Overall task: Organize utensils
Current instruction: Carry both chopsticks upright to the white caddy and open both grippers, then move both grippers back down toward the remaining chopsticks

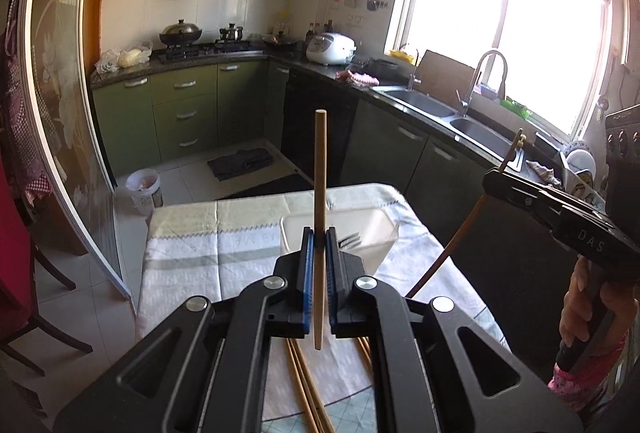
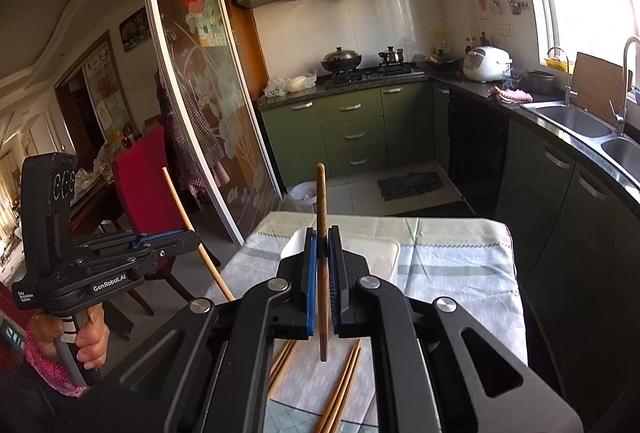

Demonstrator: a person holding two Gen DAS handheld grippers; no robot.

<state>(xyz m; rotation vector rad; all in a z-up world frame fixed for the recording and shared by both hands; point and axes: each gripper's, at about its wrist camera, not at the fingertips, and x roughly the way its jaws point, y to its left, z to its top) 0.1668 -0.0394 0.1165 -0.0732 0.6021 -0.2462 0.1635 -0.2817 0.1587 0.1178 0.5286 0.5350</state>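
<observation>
The left gripper point(image 1: 319, 245) is clamped on a pale wooden chopstick point(image 1: 320, 193), its blue pads pinched against the shaft. The stick stands nearly upright, its blunt end toward 12 o'clock and its thin tip hanging toward 6 o'clock below the jaws. The right gripper point(image 2: 323, 245) is likewise closed tight on a dark brown chopstick point(image 2: 321, 217), which also stands almost vertical between the pads.

In the left wrist view the right gripper shows at 3 o'clock, held by a hand point(image 1: 588, 309) in a pink patterned sleeve, the dark stick slanting down from it. In the right wrist view the left gripper sits at 9 o'clock in the other hand point(image 2: 90, 341).

Past both sets of jaws, toward 12 o'clock, a white rectangular tray point(image 1: 374, 223) rests on the cloth-covered table point(image 1: 192, 245). Only 1 item can be seen inside it: a metal fork point(image 1: 350, 241), its tines just to the right of the left gripper's pads. In the right wrist view the tray point(image 2: 376, 249) is mostly hidden behind the jaws and its contents cannot be made out.

More loose chopsticks point(image 2: 340, 389) lie on the cloth toward 6 o'clock, under the grippers, outside the tray; their count is unclear.
</observation>
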